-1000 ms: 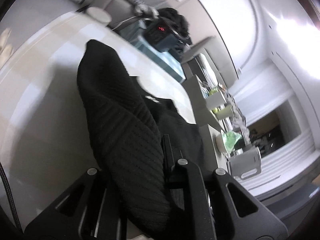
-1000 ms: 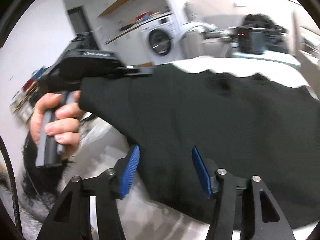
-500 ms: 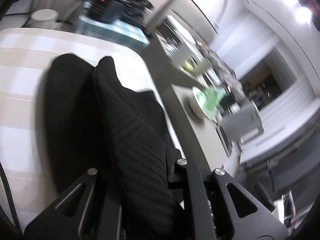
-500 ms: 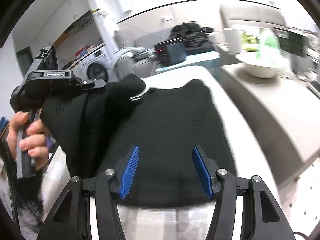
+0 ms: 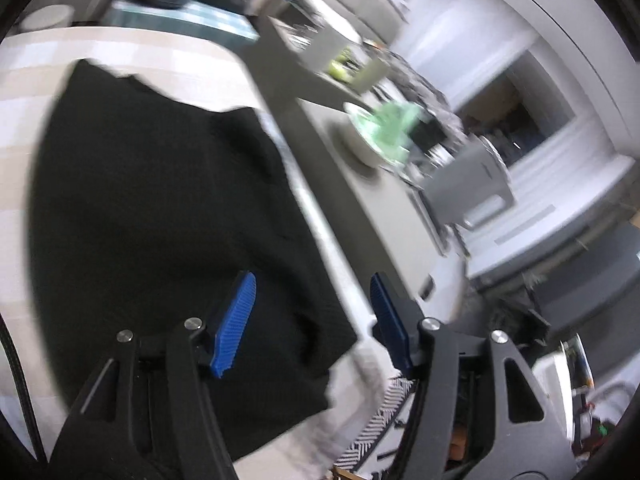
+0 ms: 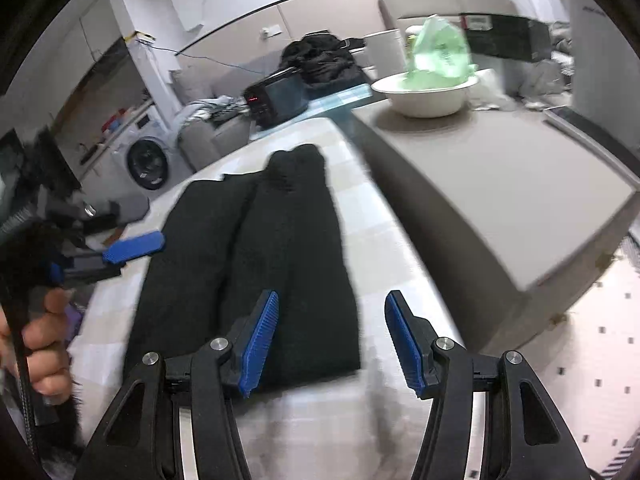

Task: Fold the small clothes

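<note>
The left tongs (image 5: 312,316) have just opened, dropping the black garment (image 6: 256,264) folded on the desk (image 6: 360,216); right tongs (image 6: 331,340) gape empty, its long axis running straight away from both

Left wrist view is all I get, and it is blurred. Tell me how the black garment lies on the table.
Observer: In the right wrist view, the black garment lies flat on the table as a long narrow strip, with a lengthwise crease down its middle.
Operator: Report my left gripper as seen from outside.
Observer: The left gripper sits off the garment's left edge. Its jaws have just been opening, and no cloth is between them.
Operator: Now give me the right gripper.
Observer: The right gripper is open and straddles the garment's right edge near its closest corner. It is pinching nothing.
</note>
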Tool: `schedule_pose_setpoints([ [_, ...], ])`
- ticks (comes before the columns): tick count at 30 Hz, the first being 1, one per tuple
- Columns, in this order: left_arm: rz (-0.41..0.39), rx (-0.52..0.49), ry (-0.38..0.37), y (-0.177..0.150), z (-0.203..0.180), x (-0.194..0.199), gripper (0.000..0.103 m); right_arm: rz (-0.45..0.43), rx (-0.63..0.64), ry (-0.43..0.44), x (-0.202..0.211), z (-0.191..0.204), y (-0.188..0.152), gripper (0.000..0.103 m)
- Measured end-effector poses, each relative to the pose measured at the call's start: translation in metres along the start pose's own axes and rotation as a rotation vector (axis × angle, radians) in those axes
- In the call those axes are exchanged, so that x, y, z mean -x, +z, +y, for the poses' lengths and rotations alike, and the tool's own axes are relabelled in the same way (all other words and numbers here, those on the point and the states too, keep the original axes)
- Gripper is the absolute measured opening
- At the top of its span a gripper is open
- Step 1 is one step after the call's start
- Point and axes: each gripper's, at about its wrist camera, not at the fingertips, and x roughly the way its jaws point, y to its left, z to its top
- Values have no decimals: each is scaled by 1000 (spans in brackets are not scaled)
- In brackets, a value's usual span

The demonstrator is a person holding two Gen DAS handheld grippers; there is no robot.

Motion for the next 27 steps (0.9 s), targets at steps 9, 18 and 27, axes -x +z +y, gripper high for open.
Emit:
schedule_pose_setpoints([
  [9, -66, 149, 160, -23, 86, 48, 56, 139, 54, 182, -36, 45, -5, 43],
  [18, -65, 182, 170, -40, 118, 62, 56, 201, 42, 178, -48, 44, -3, 5],
  [27, -70, 213, 194, -44, 126, 60, 56, 234, 85, -27, -49, 33, -1, 15],
])
